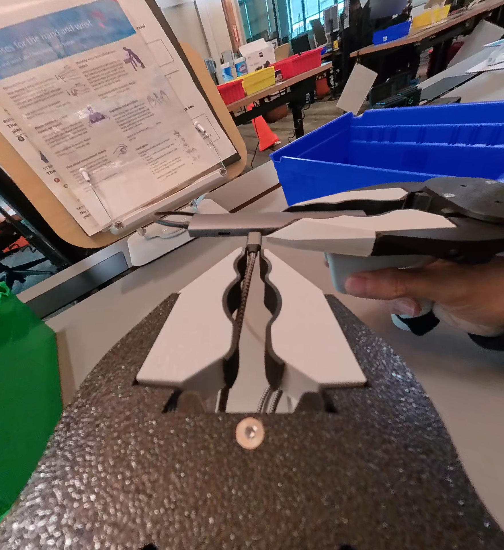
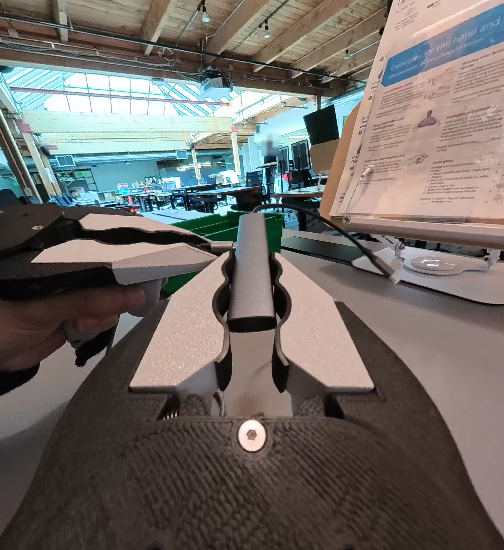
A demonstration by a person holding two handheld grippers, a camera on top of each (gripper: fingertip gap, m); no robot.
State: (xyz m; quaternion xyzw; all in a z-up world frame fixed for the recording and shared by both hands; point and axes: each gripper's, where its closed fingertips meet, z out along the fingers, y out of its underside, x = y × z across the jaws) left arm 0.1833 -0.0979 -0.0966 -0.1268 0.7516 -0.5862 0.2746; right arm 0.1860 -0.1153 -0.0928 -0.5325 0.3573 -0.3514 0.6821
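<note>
**Hub held crosswise, plug at its side port**

Where the two grippers meet above the table (image 1: 423, 401), a grey hub (image 1: 245, 221) is clamped by the right gripper (image 2: 250, 259), its fingers closed along the hub's flanks. In the right wrist view the hub's long axis is seen running straight out between the fingers, near end toward the camera. A thin black lead (image 2: 334, 229) is trailed from its far end down to the table by a document stand (image 2: 441, 226).

A braided cable (image 1: 245, 297) is pinched by the left gripper (image 1: 252, 253), fingers drawn together on it just behind the metal plug (image 1: 253, 239). The plug is pointed square at the hub's long side and is seen touching it; whether it is seated in a port cannot be told.

Cable axis is thus set at right angles to hub axis.

A blue bin (image 1: 408, 154) is noted beyond the right gripper, a green bin (image 1: 12, 372) beside the left.
</note>
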